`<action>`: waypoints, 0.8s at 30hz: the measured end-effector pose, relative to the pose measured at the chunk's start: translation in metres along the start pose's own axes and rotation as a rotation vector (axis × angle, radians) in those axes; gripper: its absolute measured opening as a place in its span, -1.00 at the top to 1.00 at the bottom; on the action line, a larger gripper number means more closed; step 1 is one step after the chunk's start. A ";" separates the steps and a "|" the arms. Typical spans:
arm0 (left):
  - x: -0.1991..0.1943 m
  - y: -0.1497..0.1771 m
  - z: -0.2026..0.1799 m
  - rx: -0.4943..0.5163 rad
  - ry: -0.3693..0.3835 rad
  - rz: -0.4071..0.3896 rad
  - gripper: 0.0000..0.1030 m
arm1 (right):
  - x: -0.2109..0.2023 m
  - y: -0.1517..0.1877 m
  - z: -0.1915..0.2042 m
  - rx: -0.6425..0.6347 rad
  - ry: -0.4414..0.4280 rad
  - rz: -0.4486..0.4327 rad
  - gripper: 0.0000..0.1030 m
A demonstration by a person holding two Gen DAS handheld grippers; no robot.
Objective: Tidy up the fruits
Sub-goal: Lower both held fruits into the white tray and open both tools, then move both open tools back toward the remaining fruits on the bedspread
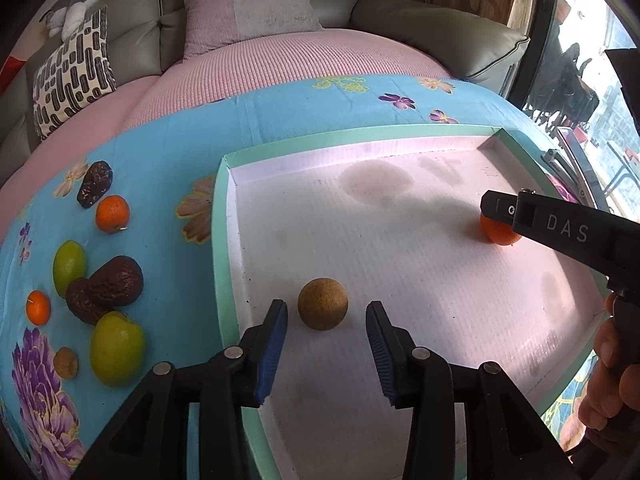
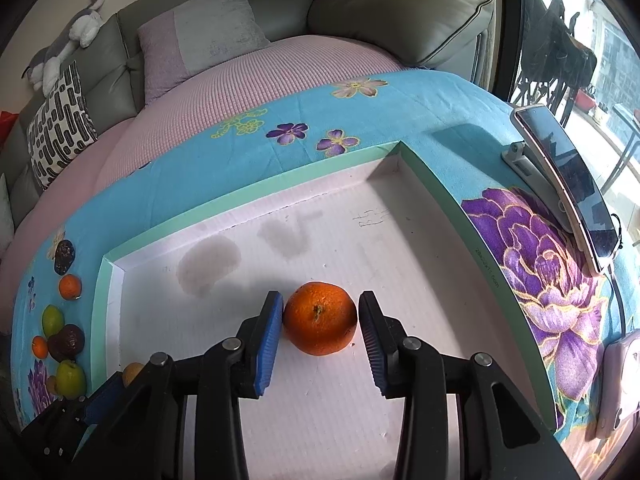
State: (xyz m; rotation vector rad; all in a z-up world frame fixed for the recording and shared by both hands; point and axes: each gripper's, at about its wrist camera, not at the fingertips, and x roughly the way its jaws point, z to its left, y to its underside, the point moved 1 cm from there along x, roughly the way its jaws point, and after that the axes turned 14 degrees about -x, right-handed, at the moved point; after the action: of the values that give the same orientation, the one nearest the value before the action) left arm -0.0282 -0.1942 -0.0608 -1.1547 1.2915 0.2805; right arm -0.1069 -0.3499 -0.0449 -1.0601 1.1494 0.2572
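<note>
A pale tray (image 1: 224, 216) with a mint-green rim lies on the blue flowered cloth. My left gripper (image 1: 326, 307) is open low over the tray's near left part, and a round tan fruit (image 1: 323, 303) rests on the floor between its blue pads, touching neither. My right gripper (image 2: 320, 312) is open around an orange (image 2: 320, 318) that sits on the tray floor; the left pad is at its skin and the right pad stands a little off. From the left wrist view, that orange (image 1: 498, 234) shows under the right gripper's black finger.
Left of the tray, loose fruit lies on the cloth: two small oranges (image 1: 113, 213), two green fruits (image 1: 117, 348), dark wrinkled fruits (image 1: 116, 286) and a walnut (image 1: 66, 362). A phone on a stand (image 2: 568, 184) is right of the tray. A sofa with pillows (image 1: 256, 4) is behind.
</note>
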 end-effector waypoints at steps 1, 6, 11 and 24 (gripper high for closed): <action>-0.002 0.000 0.000 0.002 -0.002 -0.007 0.00 | 0.000 0.000 0.000 -0.002 0.002 -0.001 0.12; -0.010 -0.005 0.000 0.010 -0.020 -0.045 -0.50 | -0.002 0.000 0.000 -0.008 0.017 -0.013 -0.47; -0.020 -0.011 0.004 0.008 -0.043 -0.104 -0.93 | -0.003 -0.001 -0.001 -0.017 0.015 -0.032 -0.67; -0.023 -0.028 0.054 -0.179 -0.129 -0.138 -1.00 | -0.009 -0.004 0.012 -0.091 0.013 -0.089 -0.83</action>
State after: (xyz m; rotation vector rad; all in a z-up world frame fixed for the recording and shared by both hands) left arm 0.0169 -0.1546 -0.0354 -1.3495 1.0845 0.3683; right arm -0.1007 -0.3398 -0.0349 -1.1922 1.1074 0.2343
